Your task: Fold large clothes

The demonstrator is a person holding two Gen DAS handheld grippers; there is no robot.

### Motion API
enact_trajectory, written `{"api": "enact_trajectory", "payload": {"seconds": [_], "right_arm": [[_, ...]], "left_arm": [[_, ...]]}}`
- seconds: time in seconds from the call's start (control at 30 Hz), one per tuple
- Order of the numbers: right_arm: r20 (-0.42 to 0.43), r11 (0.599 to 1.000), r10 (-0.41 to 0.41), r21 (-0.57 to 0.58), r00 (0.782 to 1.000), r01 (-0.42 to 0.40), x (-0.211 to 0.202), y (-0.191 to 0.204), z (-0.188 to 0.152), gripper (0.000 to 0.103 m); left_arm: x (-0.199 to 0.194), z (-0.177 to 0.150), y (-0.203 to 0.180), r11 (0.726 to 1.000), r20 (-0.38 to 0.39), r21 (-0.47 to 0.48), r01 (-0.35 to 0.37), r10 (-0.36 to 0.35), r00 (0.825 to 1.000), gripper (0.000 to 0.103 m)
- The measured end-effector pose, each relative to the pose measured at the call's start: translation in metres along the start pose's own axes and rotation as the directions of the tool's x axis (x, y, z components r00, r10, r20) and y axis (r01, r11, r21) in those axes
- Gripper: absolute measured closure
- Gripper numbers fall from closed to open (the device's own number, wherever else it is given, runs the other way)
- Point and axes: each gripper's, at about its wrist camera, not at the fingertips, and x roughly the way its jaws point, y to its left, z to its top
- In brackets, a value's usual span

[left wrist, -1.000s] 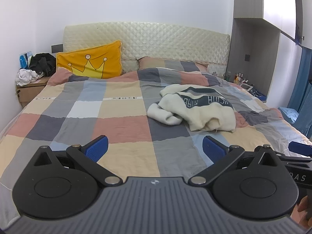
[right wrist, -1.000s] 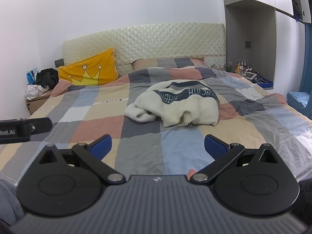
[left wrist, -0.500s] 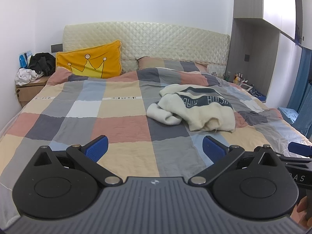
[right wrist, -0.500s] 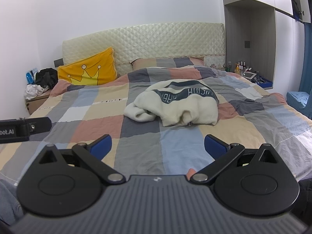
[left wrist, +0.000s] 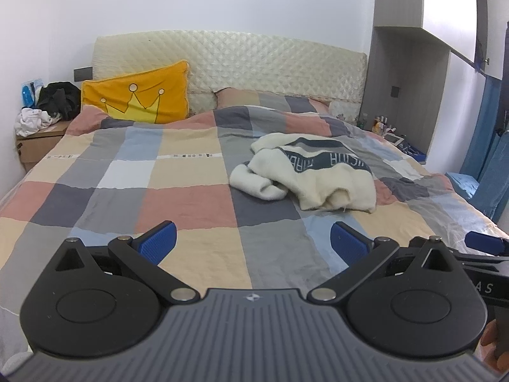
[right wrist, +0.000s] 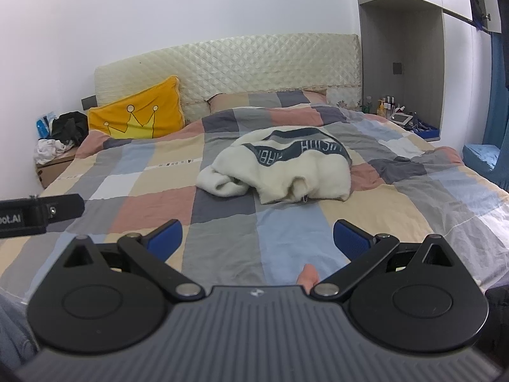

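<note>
Sweater [right wrist: 280, 172] lies bunched mid-bed [right wrist: 159, 203], far from both wide-open, empty tools: left tool [left wrist: 253, 243] and right tool [right wrist: 257, 238]. Best pinch two separate edges and spread it flat first.

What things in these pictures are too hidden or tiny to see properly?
- Sweater: bunched in both views, so its sleeves and full shape are hidden in its own folds.
- Sweater lettering: folded, unreadable.
- Bottles on the shelf, right wrist view: too small to identify.
- Clothes pile on the nightstand, left wrist view: too jumbled to tell the items apart.
- Near edge of the bed: covered by each gripper's body.
</note>
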Motion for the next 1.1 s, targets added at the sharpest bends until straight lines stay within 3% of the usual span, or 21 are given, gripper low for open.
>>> {"api": "enact_trajectory", "payload": {"seconds": [0.7,1.1], "right_arm": [[0.037,0.999,-0.044,0.032,0.998,0.043,0.008,0.009,0.015,0.0],[-0.032,0.994,-0.065,0.088,0.997,0.067,0.085,-0.001,0.012,0.0]], "left_arm": [[0.041,0.01,0.017,0.997,-0.009,-0.015,0.069,-0.069,0.998,0.0],[0.124,0.02,0.011,0.995,-0.063,0.066,0.07,-0.065,0.996,0.0]]}}
